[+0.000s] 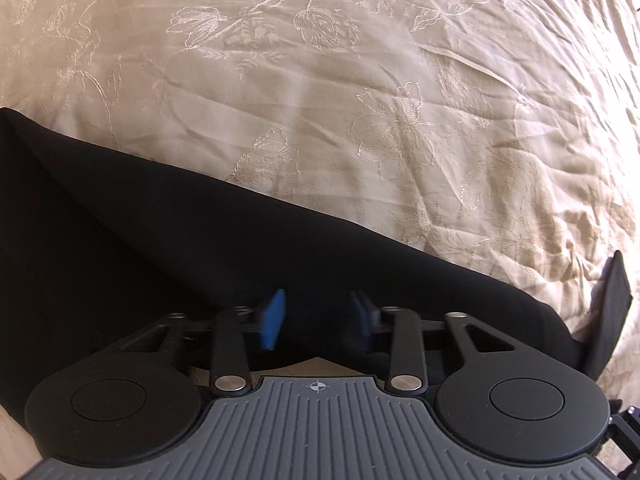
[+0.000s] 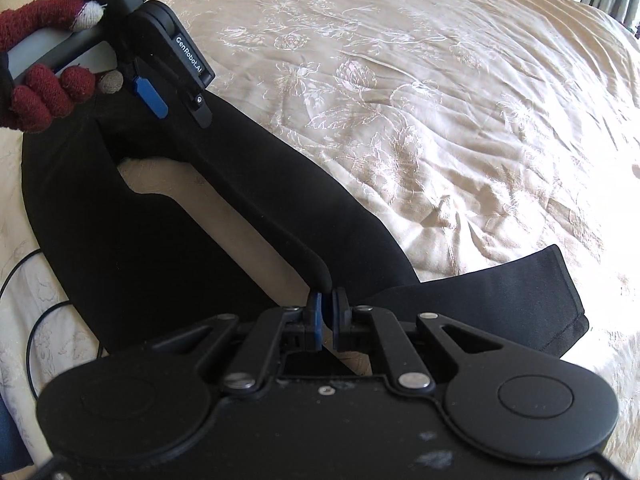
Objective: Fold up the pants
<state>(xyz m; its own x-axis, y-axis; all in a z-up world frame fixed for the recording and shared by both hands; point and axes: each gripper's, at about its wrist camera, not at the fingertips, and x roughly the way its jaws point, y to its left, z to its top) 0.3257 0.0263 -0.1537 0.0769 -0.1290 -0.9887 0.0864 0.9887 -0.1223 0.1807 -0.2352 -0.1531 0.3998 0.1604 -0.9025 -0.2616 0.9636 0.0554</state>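
Black pants [image 2: 132,248] lie on a beige embroidered bedspread [image 2: 420,100], with the two legs spread in a V. My right gripper [image 2: 327,314] is shut on the inner edge of one pant leg near the hem. My left gripper [image 1: 318,318] is open, its blue pads [image 1: 274,316] hovering over the black fabric [image 1: 160,248] near the crotch and waist. The left gripper also shows in the right wrist view [image 2: 168,84], held by a red-gloved hand [image 2: 44,92].
The bedspread [image 1: 360,80] stretches far and right of the pants, wrinkled. A black cable [image 2: 28,320] lies on the bed at the left. A loose hem end [image 2: 556,292] sticks out to the right.
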